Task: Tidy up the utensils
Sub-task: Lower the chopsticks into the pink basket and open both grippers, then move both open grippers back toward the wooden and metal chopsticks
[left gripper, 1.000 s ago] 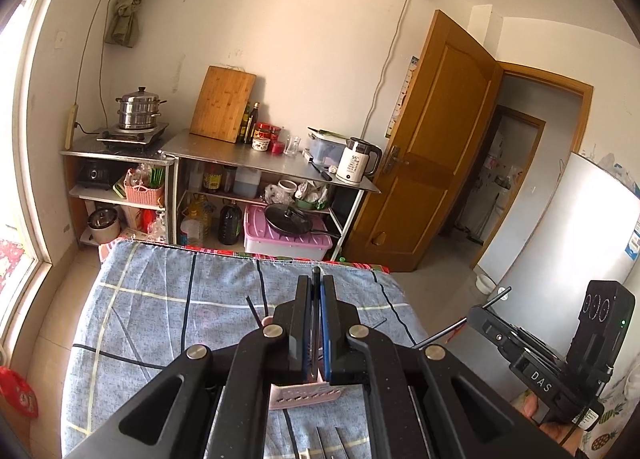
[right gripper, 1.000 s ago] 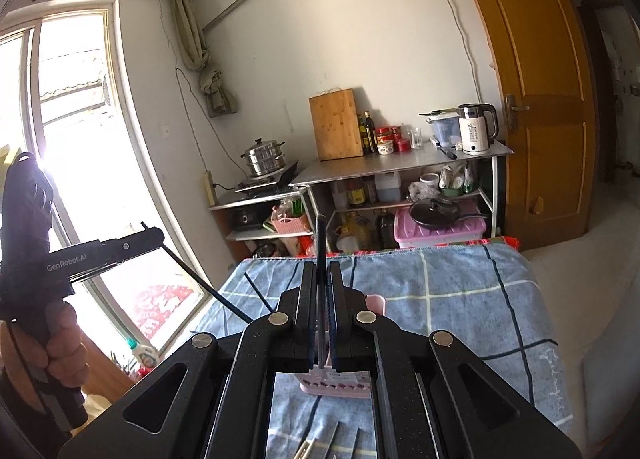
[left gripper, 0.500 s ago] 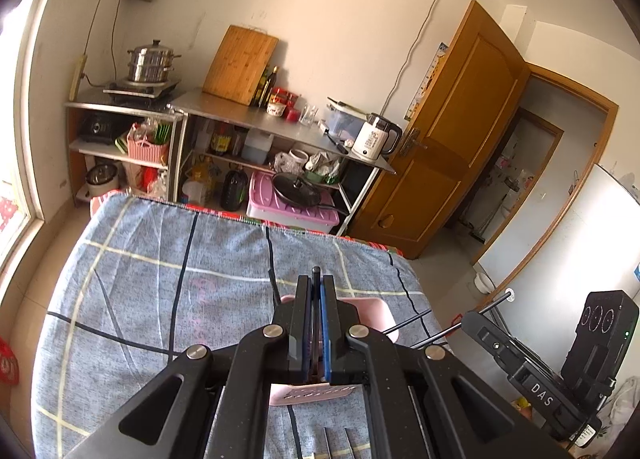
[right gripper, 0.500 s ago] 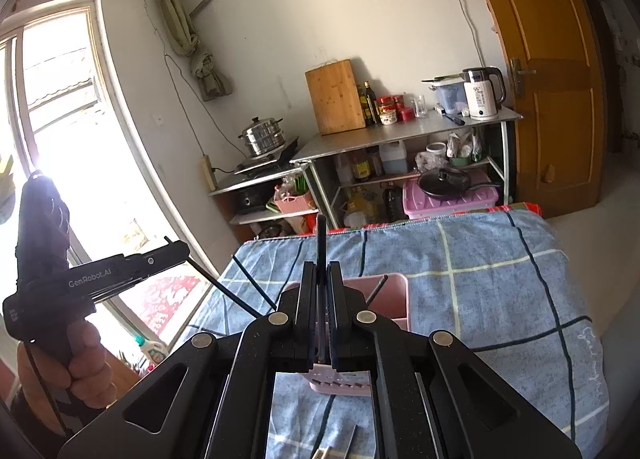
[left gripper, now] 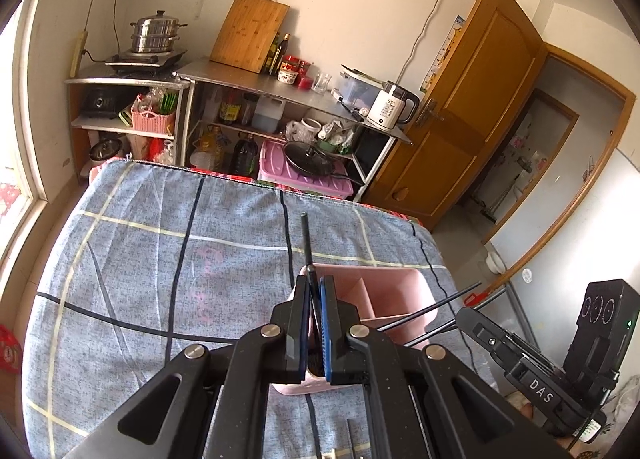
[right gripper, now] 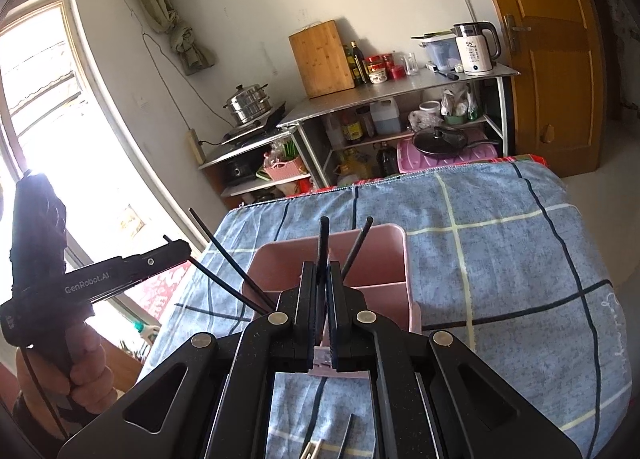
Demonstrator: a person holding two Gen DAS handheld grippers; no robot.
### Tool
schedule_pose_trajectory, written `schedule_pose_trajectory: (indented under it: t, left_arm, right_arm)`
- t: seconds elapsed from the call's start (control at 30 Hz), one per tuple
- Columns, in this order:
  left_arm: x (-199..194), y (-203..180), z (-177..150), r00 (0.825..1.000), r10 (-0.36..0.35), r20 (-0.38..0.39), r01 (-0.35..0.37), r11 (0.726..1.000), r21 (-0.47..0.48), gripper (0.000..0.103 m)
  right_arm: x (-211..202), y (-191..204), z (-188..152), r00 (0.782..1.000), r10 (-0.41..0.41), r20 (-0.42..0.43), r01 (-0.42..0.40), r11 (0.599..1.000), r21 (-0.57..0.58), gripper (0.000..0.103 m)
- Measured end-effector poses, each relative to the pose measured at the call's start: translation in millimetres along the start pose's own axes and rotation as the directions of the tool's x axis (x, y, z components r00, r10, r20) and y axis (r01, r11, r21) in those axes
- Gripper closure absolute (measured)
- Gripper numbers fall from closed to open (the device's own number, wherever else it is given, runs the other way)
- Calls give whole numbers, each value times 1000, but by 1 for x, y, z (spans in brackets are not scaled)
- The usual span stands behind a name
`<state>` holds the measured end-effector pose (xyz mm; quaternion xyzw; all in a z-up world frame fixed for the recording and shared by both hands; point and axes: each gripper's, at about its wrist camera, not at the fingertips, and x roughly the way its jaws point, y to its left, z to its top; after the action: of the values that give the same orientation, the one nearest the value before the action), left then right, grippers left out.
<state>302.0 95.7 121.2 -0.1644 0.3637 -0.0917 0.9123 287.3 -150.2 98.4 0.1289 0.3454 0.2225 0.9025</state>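
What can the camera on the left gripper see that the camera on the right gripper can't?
Only the left wrist view shows the open doorway into another room, and the right gripper's black body marked DAS.

Only the right wrist view shows the bright window, the knotted curtain and a hand holding the black left gripper handle.

Both show the pink plastic utensil holder, the blue checked cloth, the white electric kettle, and each gripper shut on a thin black chopstick.
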Motion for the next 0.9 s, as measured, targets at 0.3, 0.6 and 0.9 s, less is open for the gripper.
schedule_pose_trajectory:
  t: [0.3, 0.6, 0.9]
  left_arm:
    - [-25, -4, 0, 997, 24, 73, -27, 999, 32, 70]
    - [-65, -15, -32, 990, 35, 136, -46, 996, 79, 70]
    - [-91, -35, -98, 989, 26, 143, -49, 986, 160, 70]
  right_arm:
    - [-19, -2, 3, 1000, -8, 28, 8, 1000, -22, 88]
    - [-58, 2, -16, 998, -26, 62, 31, 996, -78, 87]
    - [-97, -1, -58, 996, -43, 78, 50, 995, -90, 87]
